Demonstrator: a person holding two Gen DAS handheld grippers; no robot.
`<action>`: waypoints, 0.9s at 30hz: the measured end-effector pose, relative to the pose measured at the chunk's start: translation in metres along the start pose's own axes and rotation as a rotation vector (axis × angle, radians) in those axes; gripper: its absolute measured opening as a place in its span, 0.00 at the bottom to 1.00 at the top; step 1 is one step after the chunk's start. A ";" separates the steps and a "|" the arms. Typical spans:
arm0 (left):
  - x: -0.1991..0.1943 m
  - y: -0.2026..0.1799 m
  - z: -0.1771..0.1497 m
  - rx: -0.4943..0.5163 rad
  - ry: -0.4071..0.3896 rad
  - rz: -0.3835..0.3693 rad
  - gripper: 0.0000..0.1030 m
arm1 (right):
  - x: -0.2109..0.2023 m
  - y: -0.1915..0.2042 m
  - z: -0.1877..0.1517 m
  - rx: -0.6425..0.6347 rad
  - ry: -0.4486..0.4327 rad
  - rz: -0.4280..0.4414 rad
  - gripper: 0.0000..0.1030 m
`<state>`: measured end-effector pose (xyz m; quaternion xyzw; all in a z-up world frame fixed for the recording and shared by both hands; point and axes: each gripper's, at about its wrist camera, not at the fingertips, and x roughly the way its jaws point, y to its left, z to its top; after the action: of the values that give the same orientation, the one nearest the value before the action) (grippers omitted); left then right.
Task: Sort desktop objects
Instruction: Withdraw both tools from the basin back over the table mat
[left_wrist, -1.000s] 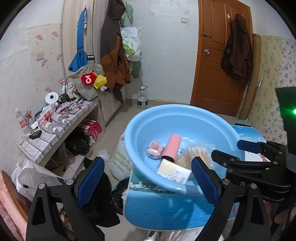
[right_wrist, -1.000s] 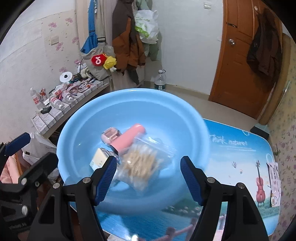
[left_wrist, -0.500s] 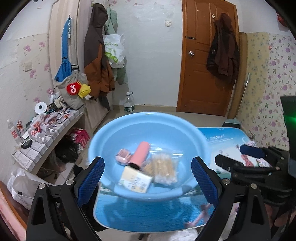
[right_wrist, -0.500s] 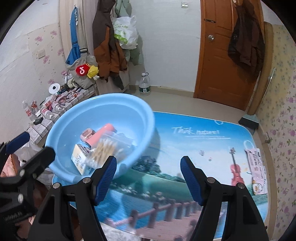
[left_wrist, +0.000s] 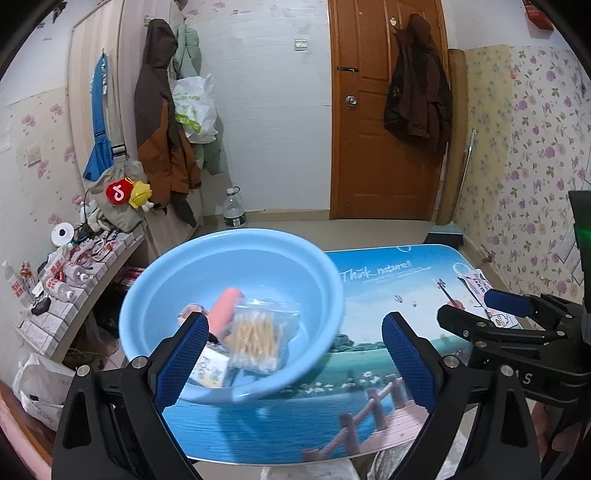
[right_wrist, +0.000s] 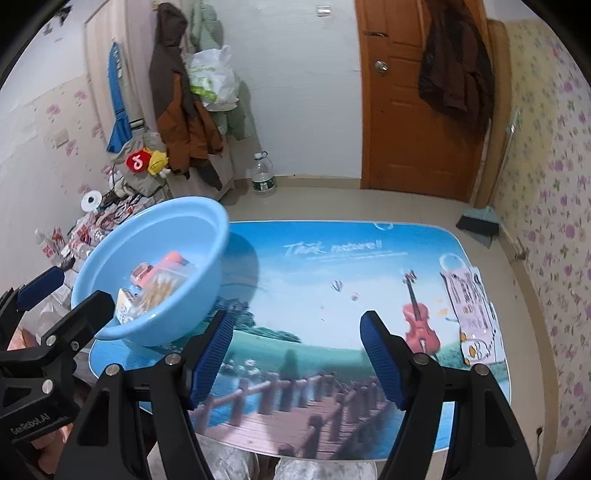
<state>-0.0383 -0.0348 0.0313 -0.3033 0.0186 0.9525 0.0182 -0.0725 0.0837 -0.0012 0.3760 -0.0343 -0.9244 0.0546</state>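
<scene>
hovering above the desk (right_wrist: 332, 266), the right tongs (right_wrist: 297, 354) stood spread and empty, and the left tongs (left_wrist: 291, 354) were spread too, pinching nothing. the blue basin (left_wrist: 325, 288) sat at the desk's left edge, holding a cotton swab bag (left_wrist: 255, 332) and a pink tube (left_wrist: 225, 310). a careless push there could probably tip it off.
</scene>
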 end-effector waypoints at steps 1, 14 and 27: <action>0.001 -0.004 0.000 -0.002 0.002 -0.002 0.93 | -0.001 -0.007 -0.001 0.007 -0.001 -0.006 0.71; 0.021 -0.077 0.001 0.062 0.039 -0.078 0.93 | -0.009 -0.092 -0.022 0.102 0.001 -0.090 0.71; 0.050 -0.113 -0.011 0.096 0.099 -0.103 0.94 | -0.004 -0.178 -0.050 0.211 0.029 -0.186 0.71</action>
<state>-0.0678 0.0790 -0.0092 -0.3495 0.0495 0.9321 0.0807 -0.0482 0.2597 -0.0529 0.3945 -0.0955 -0.9112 -0.0705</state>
